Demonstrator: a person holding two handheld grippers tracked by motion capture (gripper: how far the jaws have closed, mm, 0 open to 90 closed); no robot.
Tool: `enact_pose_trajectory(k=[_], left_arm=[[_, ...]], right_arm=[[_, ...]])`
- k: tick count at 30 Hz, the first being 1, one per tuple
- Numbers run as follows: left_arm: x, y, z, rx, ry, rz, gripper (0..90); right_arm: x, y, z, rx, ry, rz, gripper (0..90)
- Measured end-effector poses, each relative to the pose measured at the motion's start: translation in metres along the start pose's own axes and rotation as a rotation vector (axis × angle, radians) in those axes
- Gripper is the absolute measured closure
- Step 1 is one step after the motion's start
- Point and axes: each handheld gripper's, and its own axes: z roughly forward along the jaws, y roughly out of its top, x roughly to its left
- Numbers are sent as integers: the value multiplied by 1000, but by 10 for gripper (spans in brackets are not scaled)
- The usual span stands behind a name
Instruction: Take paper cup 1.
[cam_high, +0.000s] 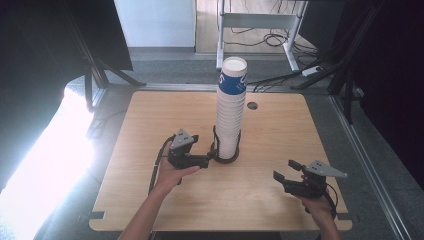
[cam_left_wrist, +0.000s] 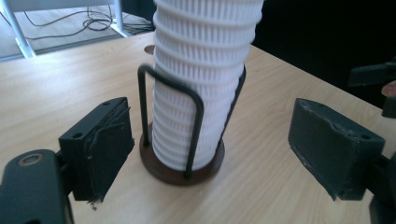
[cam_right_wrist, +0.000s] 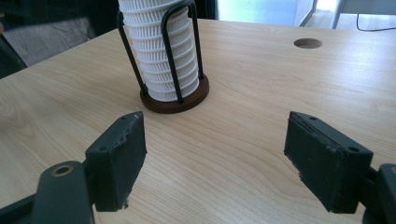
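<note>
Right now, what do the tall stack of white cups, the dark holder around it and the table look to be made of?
Tall stack of white ribbed cups: probably paper, matte, corrugated walls. Dark wire holder: thin black bent rods, likely metal, on a brown round base, possibly wood. Light table: wood-grain top, perhaps laminate, smooth.

The high view looks forward and down from above the near edge of the wooden table (cam_high: 150, 115). The left gripper view sits low, close to the stack of paper cups (cam_left_wrist: 201, 70) at frame centre. The right gripper view faces the same stack from farther off, at upper left.
</note>
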Motion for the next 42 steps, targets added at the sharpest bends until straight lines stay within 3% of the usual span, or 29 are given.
enact_pose_trajectory(k=[5,11,14,20,27,34,42], left_arm=[[1,18,17,6,-20,25,85],[0,30,35,42,11,66,61],[2,32,40,53,10,55,58],[3,38,54,57,12,69,50],[8,45,80,80,11,81,45],[6,43,88,47,4,87,120],[5,42,88,38,10,103,130]], right_arm=[[-1,0,1,2,-1,5,215],[1,-3,3,15,-4,-2,215],[4,-3,5,18,1,-4,216],[5,-4,7,20,4,-19,216],[3,-6,9,32,2,-11,215],[2,-8,13,47,3,-5,215],[6,-6,20,56,12,-26,216]])
